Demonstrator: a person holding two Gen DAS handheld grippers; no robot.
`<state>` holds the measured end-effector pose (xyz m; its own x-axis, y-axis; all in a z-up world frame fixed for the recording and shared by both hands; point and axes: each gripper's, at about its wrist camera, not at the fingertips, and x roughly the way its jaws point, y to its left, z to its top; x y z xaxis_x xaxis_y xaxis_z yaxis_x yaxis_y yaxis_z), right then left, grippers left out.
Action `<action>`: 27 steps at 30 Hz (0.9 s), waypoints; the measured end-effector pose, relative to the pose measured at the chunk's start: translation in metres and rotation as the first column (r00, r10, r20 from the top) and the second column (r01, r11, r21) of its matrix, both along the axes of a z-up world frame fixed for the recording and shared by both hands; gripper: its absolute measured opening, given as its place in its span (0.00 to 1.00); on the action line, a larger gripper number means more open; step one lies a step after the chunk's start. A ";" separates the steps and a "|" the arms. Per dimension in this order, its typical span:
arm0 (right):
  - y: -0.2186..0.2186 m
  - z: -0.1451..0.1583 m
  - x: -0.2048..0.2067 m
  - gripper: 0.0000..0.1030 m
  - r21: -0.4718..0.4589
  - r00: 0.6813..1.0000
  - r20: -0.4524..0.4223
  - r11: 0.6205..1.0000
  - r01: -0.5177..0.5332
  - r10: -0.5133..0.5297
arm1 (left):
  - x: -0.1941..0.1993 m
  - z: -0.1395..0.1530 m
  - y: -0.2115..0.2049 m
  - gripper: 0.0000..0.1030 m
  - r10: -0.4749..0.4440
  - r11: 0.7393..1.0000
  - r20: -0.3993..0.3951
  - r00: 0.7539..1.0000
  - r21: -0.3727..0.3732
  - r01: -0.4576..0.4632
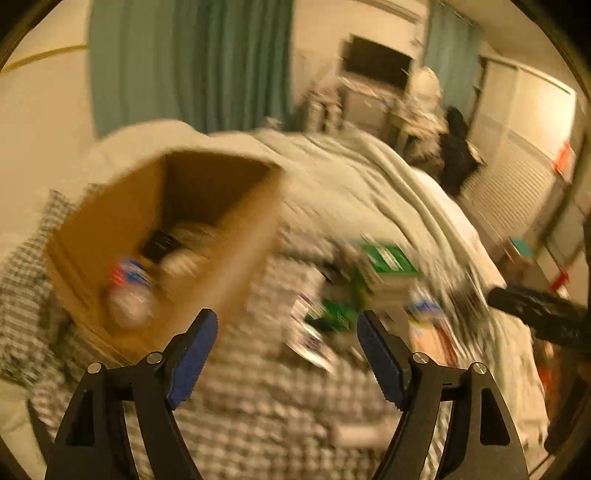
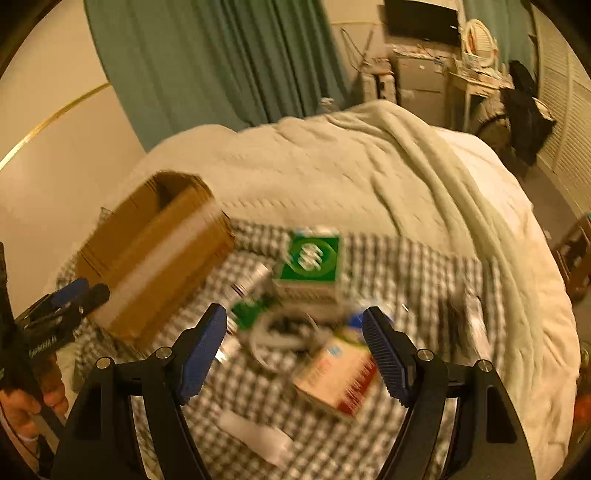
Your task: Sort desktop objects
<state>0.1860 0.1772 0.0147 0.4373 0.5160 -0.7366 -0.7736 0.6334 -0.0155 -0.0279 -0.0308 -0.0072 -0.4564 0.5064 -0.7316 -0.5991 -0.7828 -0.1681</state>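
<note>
Both views are motion-blurred. An open cardboard box [image 1: 221, 236] sits on a checked cloth [image 1: 258, 406], holding a black item [image 1: 160, 242] and a red-blue-white packet [image 1: 129, 277]. It also shows in the right wrist view [image 2: 155, 258]. A green-topped box [image 2: 314, 258] lies right of it, also in the left wrist view [image 1: 388, 258]. A pink-red carton [image 2: 332, 373], a white cable coil [image 2: 280, 332] and a white flat piece [image 2: 258, 435] lie nearer. My left gripper [image 1: 286, 354] is open and empty beside the cardboard box. My right gripper [image 2: 295, 350] is open and empty above the carton.
The cloth lies on a bed with a pale rumpled blanket [image 2: 406, 177]. Green curtains [image 2: 207, 62] hang behind. A cluttered desk [image 2: 476, 77] and dark screen [image 2: 421, 16] stand at the far right. The left gripper shows at the right view's left edge [image 2: 70, 299].
</note>
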 end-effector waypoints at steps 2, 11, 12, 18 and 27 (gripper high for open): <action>-0.013 -0.009 0.000 0.73 -0.026 1.000 -0.003 1.000 0.011 -0.011 | 0.016 -0.018 0.013 0.78 -0.058 0.998 0.040 0.997 -0.013 0.059; -0.051 -0.040 -0.002 0.73 -0.068 0.996 -0.083 0.998 0.013 -0.019 | 0.074 -0.088 0.044 0.78 -0.356 0.929 -0.058 0.933 -0.132 0.346; -0.053 -0.041 -0.002 0.73 -0.071 0.996 -0.086 0.997 0.012 -0.018 | 0.077 -0.092 0.044 0.78 -0.376 0.921 -0.061 0.925 -0.136 0.365; -0.056 -0.051 0.004 0.73 -0.086 0.993 -0.112 0.996 0.013 -0.023 | 0.088 -0.120 0.048 0.78 -0.534 0.841 -0.021 0.845 -0.113 0.529; -0.045 -0.075 0.025 0.73 -0.131 0.986 -0.149 0.990 0.055 -0.074 | 0.090 -0.151 0.066 0.79 -0.715 0.690 0.053 0.697 -0.109 0.715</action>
<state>0.2115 0.1324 -0.0607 0.3432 0.3895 -0.8547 -0.7306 0.6826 0.0177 0.0625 0.0350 -0.1579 0.0137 0.5918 -0.8060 -0.9849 -0.1313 -0.1132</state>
